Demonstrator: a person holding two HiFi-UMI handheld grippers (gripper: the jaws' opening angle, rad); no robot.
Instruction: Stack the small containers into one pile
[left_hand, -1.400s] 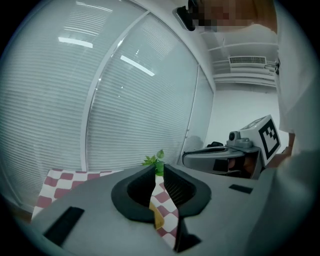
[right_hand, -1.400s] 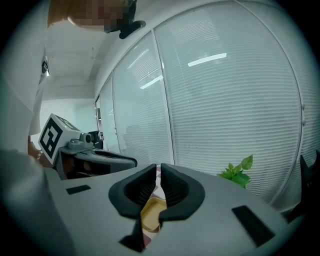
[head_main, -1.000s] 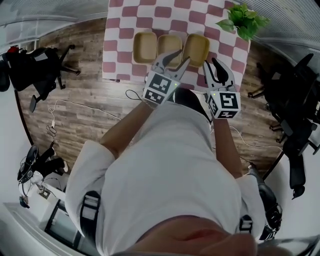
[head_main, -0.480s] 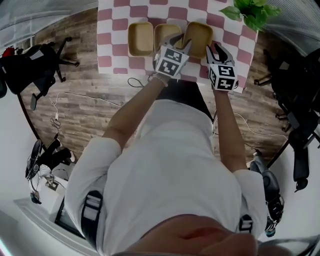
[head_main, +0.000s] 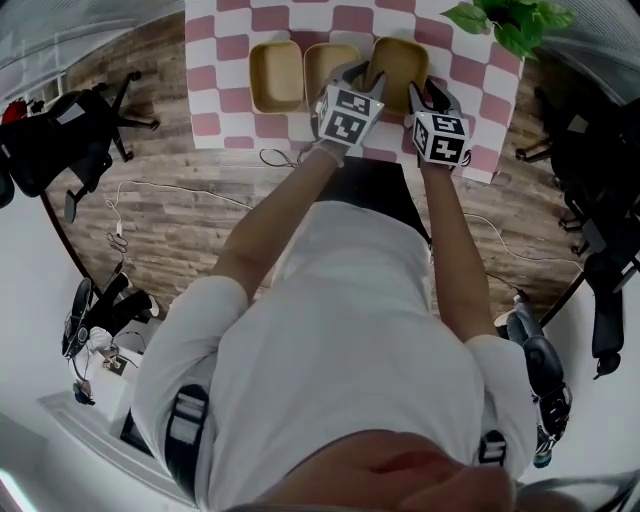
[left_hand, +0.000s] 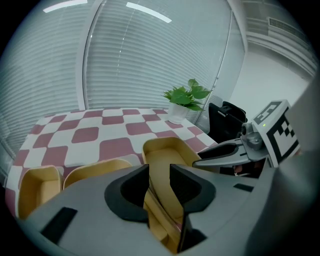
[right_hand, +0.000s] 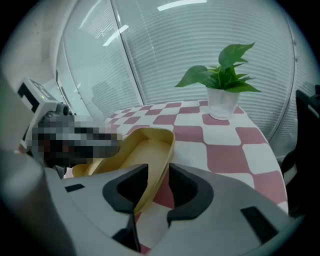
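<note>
Three tan containers (head_main: 276, 75) line the checkered table (head_main: 290, 20) at twelve o'clock. The left claw (left_hand: 159, 172) and right claw (right_hand: 158, 172) straddle opposite walls of the rightmost container (head_main: 398, 62). Their jaws are apart, not pinching; the right's have just been opening.

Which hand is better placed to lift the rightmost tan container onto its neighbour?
Right, probably. The right tool, whose jaws have just been opening, straddles the outer wall of the rightmost tan rectangular container, beside pink checked cloth. The left tool straddles its inner wall, crowded by the middle tan container.
</note>
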